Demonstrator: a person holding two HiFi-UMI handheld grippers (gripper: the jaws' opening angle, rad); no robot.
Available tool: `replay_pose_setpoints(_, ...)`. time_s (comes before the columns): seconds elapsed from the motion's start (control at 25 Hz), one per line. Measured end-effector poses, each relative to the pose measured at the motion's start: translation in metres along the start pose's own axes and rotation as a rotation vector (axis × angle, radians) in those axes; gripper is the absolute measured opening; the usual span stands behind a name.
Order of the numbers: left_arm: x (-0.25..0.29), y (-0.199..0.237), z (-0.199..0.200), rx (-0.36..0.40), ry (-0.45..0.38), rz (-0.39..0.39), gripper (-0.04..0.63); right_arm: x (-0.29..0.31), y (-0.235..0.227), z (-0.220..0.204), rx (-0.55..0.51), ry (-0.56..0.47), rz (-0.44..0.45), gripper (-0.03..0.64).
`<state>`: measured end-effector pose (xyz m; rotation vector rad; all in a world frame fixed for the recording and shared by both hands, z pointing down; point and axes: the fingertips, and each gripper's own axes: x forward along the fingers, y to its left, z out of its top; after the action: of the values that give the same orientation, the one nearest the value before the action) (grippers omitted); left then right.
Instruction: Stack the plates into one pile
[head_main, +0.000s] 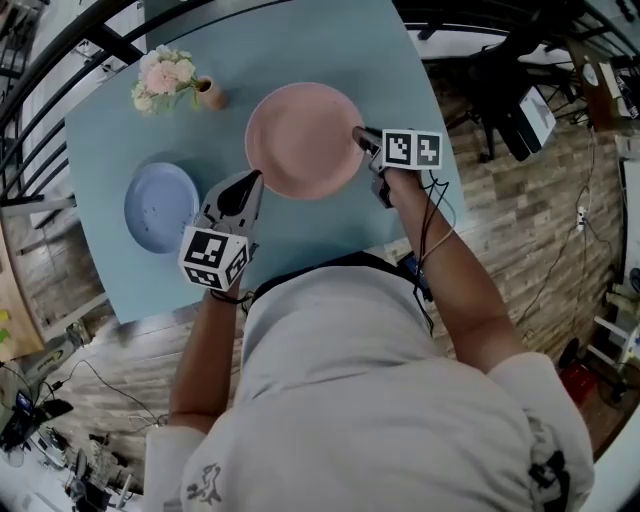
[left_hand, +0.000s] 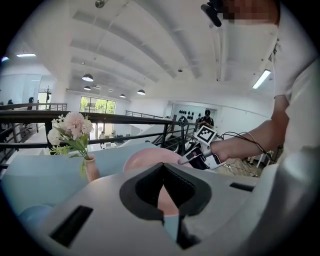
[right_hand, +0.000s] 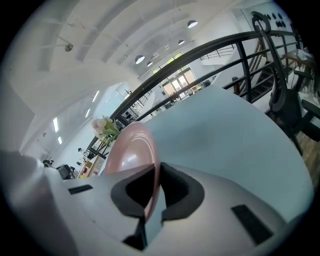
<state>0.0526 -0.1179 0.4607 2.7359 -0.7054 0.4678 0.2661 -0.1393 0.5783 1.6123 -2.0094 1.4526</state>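
Note:
A pink plate (head_main: 305, 140) is held over the light blue table (head_main: 330, 40) by both grippers. My left gripper (head_main: 255, 180) is shut on its near-left rim, and in the left gripper view the pink plate (left_hand: 145, 157) runs into the closed jaws of that gripper (left_hand: 162, 200). My right gripper (head_main: 360, 135) is shut on the right rim. In the right gripper view the pink plate (right_hand: 131, 150) stands edge-on in my right gripper (right_hand: 151, 200). A blue plate (head_main: 160, 205) lies flat on the table to the left, apart from both grippers.
A small vase (head_main: 210, 95) with pale flowers (head_main: 165, 80) stands at the table's far left, just beyond the blue plate. A black railing (head_main: 60, 50) runs behind the table. Cables and dark equipment (head_main: 520, 110) sit on the wooden floor at the right.

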Motion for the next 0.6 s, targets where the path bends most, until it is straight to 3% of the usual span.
replay_pose_setpoints(0.32,-0.060,-0.015,-0.004,0.037,-0.041,-0.029,0.005,-0.017,0.049,-0.033,-0.004,-0.034,0.003,0.021)
replay_pose_setpoints(0.6,-0.102,-0.013,-0.011,0.022,-0.067,0.019,0.005,-0.014,0.082,-0.056,-0.051,-0.001,0.028,0.023)
